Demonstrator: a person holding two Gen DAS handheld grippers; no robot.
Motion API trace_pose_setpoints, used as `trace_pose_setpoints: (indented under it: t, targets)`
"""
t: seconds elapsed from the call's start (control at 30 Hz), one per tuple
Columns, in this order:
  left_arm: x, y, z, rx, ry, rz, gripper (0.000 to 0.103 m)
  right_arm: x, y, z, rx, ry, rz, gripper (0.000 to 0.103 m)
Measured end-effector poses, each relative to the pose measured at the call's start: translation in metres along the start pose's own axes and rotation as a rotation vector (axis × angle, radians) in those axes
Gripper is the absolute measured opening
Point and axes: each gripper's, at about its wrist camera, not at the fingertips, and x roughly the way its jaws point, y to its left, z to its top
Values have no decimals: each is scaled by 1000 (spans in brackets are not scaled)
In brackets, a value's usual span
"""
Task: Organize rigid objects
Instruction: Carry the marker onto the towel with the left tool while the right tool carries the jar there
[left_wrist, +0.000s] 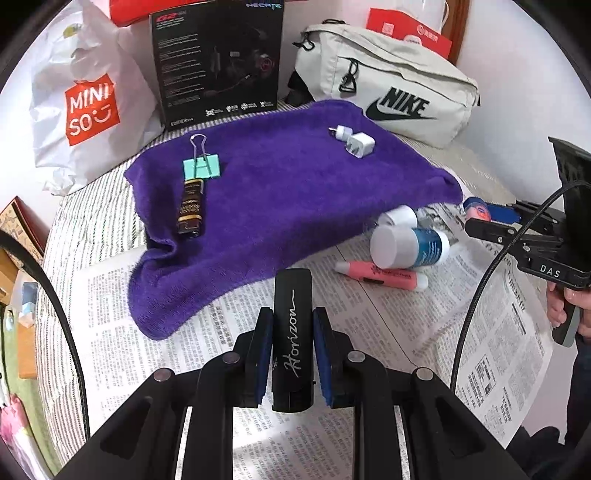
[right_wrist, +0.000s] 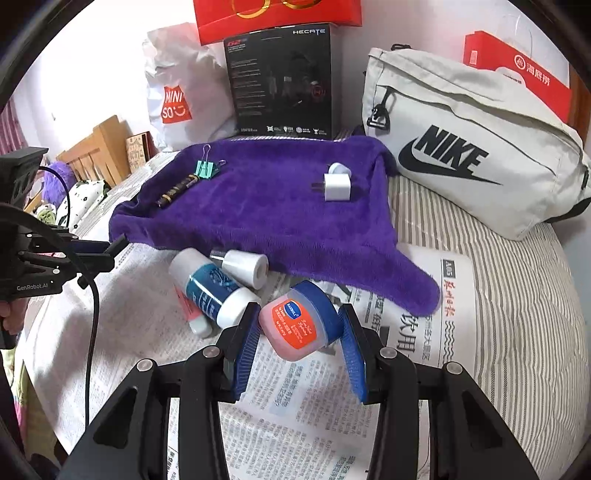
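While both grippers hang above the newspaper sheets (right_wrist: 303, 417) spread on the striped bed (right_wrist: 517, 280), each one carries an item. The left gripper (left_wrist: 292, 345) has its jaws closed on a slim black rectangular case marked "Horizon" (left_wrist: 291, 332), clamped lengthwise between the blue pads. The right gripper (right_wrist: 299, 339) has its jaws closed on a small pink jar with a blue lid and orange label (right_wrist: 301, 321), tilted between the pads.

On the paper just left of the jar lie a white bottle with a blue label (right_wrist: 212, 288), a small white cylindrical cap (right_wrist: 245, 267) touching it, and a pink marker (left_wrist: 380, 275) partly under the bottle.

Further back, a purple plush towel (right_wrist: 266, 221) carries a mint green binder clip (left_wrist: 202, 166) touching a dark brown tube with gold bands (left_wrist: 191, 210) on its far left, and a white plug adapter (right_wrist: 336, 186) with a second white piece (right_wrist: 340, 169) towards its far right.
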Motion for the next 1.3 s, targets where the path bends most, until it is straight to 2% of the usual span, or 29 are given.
trace_pose_setpoints:
  t: [0.27, 0.5, 0.8, 0.97, 1.3]
  targets:
    - [-2, 13, 14, -14, -14, 11, 21, 3, 2, 19, -13, 2, 14, 43]
    - [1, 27, 39, -45, -35, 22, 21, 11, -4, 45, 11, -10, 22, 43]
    - [23, 52, 68, -157, -67, 61, 21, 29, -19, 77, 63, -20, 15, 43]
    - [40, 56, 76, -198, -70, 57, 21, 47, -24, 85, 77, -3, -1, 43]
    - [67, 53, 91, -200, -51, 37, 21, 80, -30, 90, 82, 44, -15, 43]
